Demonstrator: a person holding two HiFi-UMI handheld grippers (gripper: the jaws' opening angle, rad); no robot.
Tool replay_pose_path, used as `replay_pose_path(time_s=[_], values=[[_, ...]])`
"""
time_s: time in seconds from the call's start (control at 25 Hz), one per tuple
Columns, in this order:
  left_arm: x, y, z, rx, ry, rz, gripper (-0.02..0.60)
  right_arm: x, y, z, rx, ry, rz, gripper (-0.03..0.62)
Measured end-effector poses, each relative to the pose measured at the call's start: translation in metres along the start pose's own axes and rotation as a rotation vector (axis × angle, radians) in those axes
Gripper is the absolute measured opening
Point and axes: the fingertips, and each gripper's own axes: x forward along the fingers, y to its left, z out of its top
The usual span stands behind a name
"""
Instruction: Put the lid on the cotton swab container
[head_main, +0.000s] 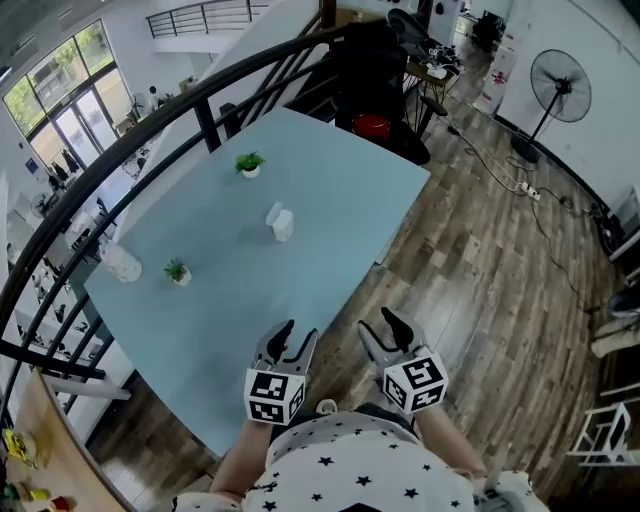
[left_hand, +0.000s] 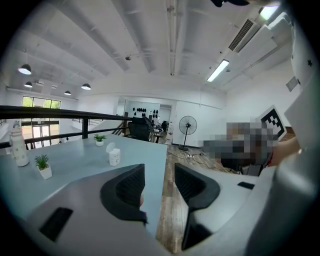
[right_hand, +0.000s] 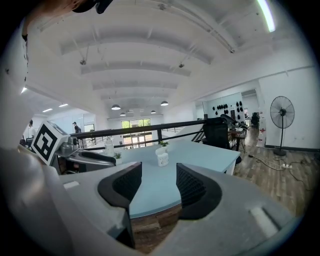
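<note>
Cotton swab container (head_main: 284, 229) stands upright mid-frame on the worktop (head_main: 340, 190), lid (head_main: 273, 212) apparently tipped up at its upper left, unseated. Left tool (head_main: 299, 334) and right tool (head_main: 379, 324), low in frame, jaws apart and empty, sit well apart from it. The left lies directly below it and is judged nearer.

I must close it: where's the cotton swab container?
Head view: the cotton swab container stands centrally on the blue table, between the far potted plant and the near-left potted plant.

One table (head_main: 330, 200). One cotton swab container (head_main: 281, 224). Two potted plants (head_main: 250, 164) (head_main: 178, 271). One white bottle (head_main: 122, 262). One standing fan (head_main: 560, 88). Two grippers: left gripper (head_main: 300, 330), right gripper (head_main: 377, 322).
</note>
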Motion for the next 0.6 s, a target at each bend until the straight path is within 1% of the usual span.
replay_pose_path(time_s=[0.36, 0.48, 0.6], values=[[0.029, 0.032, 0.008, -0.047, -0.011, 0.049, 0.175, 0.04, -0.01, 0.005, -0.004, 0.013, 0.058, 0.201], [0.046, 0.044, 0.008, -0.065, -0.013, 0.075, 0.175, 0.058, -0.02, 0.005, -0.008, 0.014, 0.097, 0.201], [0.066, 0.057, 0.011, -0.08, -0.013, 0.101, 0.175, 0.083, -0.033, 0.014, -0.026, 0.006, 0.147, 0.201]])
